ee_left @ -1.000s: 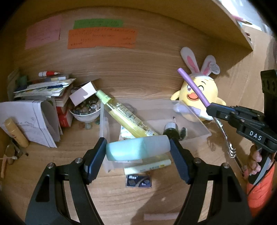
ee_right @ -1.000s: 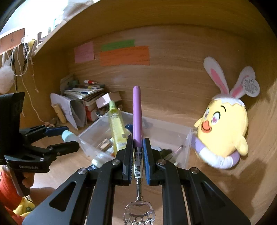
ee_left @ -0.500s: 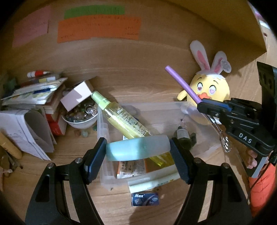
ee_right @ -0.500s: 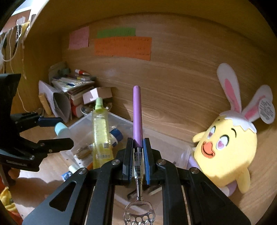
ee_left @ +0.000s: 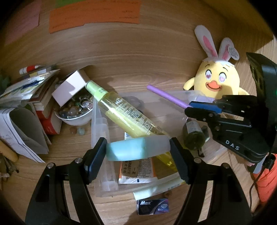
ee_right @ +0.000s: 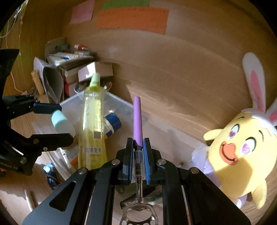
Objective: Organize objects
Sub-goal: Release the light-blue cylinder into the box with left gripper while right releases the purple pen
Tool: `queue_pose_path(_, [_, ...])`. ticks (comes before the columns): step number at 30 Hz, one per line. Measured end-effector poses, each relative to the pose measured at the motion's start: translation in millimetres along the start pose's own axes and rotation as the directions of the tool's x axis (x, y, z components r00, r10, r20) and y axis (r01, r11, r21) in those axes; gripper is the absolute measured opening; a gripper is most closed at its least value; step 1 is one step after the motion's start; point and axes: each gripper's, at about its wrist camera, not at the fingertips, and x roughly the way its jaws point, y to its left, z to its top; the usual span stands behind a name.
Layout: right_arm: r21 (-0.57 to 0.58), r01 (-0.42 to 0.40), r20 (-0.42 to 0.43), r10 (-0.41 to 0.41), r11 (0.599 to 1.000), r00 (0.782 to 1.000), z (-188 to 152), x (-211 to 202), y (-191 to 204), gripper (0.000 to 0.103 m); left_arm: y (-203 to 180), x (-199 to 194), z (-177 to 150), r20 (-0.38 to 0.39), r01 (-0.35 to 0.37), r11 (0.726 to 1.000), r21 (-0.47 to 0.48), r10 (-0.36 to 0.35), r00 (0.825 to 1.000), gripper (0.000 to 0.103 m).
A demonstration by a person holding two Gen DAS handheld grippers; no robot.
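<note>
Your matt black plastic left tongs (ee_left: 138,152) press a smooth pale-blue plastic bottle (ee_left: 136,148). Your right tongs (ee_right: 138,152) pinch a matt purple-sleeved tool with a glossy metal end (ee_right: 137,121). Below: clear glossy plastic bin (ee_left: 102,124), translucent yellow plastic spray bottle (ee_left: 128,116), wood-grain tabletop (ee_left: 69,148), and a soft yellow cloth plush chick (ee_left: 219,81).

Writing on orange paper note (ee_left: 94,16) too blurred to read. Lower end of tall yellow spray bottle (ee_left: 128,116) hidden behind pale blue-and-white capped tube (ee_left: 137,148). Perforated clear head of purple-handled tool (ee_right: 138,214) cut off by bottom edge. Contents of white bowl (ee_left: 74,119) too small to tell.
</note>
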Motion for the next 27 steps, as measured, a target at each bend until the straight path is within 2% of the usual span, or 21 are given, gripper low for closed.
queue_pose_path(6, [0.013, -0.024, -0.010, 0.024, 1.000, 1.000, 1, 1, 0, 0.010, 0, -1, 0, -0.005, 0.004, 1.000, 0.008, -0.004, 1.000, 0.073])
queue_pose_path(11, [0.022, -0.007, -0.063, 0.008, 1.000, 0.998, 1, 9, 2, 0.011, 2, -10, -1, 0.007, 0.007, 1.000, 0.006, -0.007, 1.000, 0.073])
queue_pose_path(16, [0.035, -0.012, -0.080, 0.015, 0.999, 0.997, 0, 8, 3, 0.033, 0, -22, -3, 0.014, 0.015, 1.000, 0.002, -0.015, 1.000, 0.073])
queue_pose_path(17, [0.033, -0.010, -0.073, 0.012, 0.999, 0.997, 0, 5, 4, 0.035, -1, -24, -3, 0.016, 0.015, 1.000, 0.002, -0.015, 1.000, 0.073])
queue_pose_path(27, [0.061, -0.032, -0.020, 0.033, 0.998, 0.999, 1, -33, 9, 0.037, 0, -55, -11, 0.044, 0.017, 1.000, 0.014, -0.017, 0.999, 0.076])
